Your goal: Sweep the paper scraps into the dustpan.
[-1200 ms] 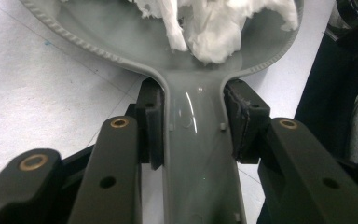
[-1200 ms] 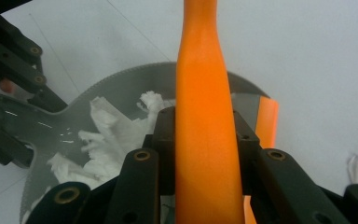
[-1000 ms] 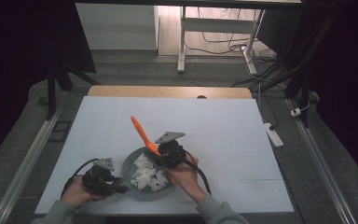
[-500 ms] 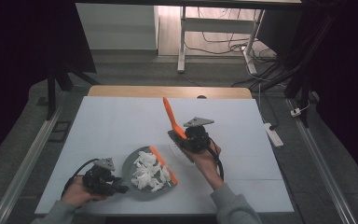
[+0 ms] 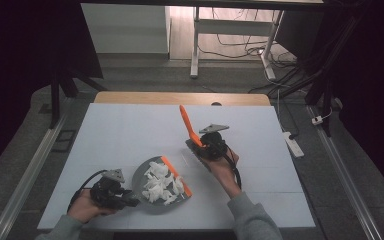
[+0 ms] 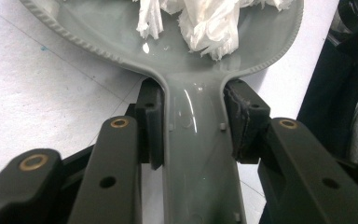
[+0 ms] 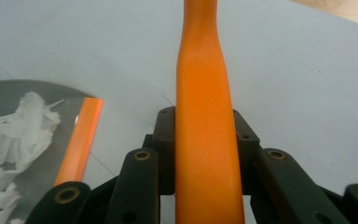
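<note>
A grey dustpan (image 5: 142,173) with an orange front lip (image 5: 177,176) lies near the table's front edge, holding several white paper scraps (image 5: 159,185). My left gripper (image 5: 124,200) is shut on the dustpan's grey handle (image 6: 196,144), with a pad pressing on each side. The scraps (image 6: 205,23) lie just beyond the handle. My right gripper (image 5: 201,146) is shut on an orange brush handle (image 5: 186,124), which slants up and away. It hovers over the table, right of the dustpan and farther back. In the right gripper view the orange handle (image 7: 205,116) runs up between the jaws, with the dustpan (image 7: 9,91) at lower left.
The white table top (image 5: 130,130) has a wooden strip (image 5: 180,98) along its far edge. A white power strip (image 5: 293,143) lies on the floor to the right. Table legs and cables stand on the floor beyond.
My right gripper has carried the orange handle from over the dustpan to the right and farther back. The left gripper and the dustpan have stayed in place.
</note>
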### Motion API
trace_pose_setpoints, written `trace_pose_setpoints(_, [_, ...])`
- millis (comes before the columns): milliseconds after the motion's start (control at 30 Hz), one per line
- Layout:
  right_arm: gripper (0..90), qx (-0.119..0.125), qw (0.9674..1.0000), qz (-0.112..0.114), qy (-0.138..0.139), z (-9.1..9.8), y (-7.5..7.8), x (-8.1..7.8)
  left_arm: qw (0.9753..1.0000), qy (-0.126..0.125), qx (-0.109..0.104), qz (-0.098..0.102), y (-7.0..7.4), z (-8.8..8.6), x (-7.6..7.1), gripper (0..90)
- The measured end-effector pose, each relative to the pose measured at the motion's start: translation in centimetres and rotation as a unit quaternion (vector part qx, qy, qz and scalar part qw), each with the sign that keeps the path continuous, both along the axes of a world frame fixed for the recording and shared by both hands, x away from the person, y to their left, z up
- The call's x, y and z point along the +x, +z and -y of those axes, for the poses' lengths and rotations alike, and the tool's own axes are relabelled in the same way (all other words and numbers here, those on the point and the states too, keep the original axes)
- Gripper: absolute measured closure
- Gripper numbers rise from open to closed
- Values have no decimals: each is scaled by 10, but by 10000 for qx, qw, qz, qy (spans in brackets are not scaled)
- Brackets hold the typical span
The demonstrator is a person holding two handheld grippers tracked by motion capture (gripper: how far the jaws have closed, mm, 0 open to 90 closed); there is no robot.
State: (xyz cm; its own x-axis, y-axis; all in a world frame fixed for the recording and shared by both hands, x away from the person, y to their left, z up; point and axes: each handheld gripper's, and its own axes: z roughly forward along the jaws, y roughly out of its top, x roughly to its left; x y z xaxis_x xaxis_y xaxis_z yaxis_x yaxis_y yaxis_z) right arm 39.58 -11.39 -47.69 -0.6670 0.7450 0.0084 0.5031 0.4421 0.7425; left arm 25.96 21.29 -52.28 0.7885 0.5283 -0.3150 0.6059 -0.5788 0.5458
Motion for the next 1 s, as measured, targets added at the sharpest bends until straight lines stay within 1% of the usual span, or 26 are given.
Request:
trace_pose_setpoints(100, [705, -37, 10000, -57, -50, 0, -3, 4, 10000, 8, -2, -4, 0, 0, 0, 612])
trace_pose_setpoints(267, [705, -200, 9997, -139, -58, -1, -9, 9, 10000, 18, -6, -2, 1, 0, 0, 612])
trace_pose_setpoints(333, [705, -214, 9996, -143, -71, -2, -10, 10, 10000, 19, -11, -6, 1, 0, 0, 612])
trace_pose_setpoints(500, [705, -318, 9993, -203, -27, -6, -14, 12, 10000, 19, -17, -8, 1, 0, 1, 612])
trace_pose_setpoints(700, [705, -402, 9988, -246, 108, -18, -17, 11, 10000, 30, -19, -9, 2, 1, 1, 612])
trace_pose_setpoints(867, [706, -496, 9982, -228, 243, -30, -18, 6, 10000, 23, -12, 3, 2, 3, 0, 612])
trace_pose_setpoints(933, [705, -503, 9980, -224, 315, -35, -18, 3, 10000, 21, -6, 3, 2, 4, 1, 612])
trace_pose_setpoints(1000, [705, -449, 9978, -271, 403, -38, -18, 0, 10000, 33, -9, 1, 2, 4, 1, 612])
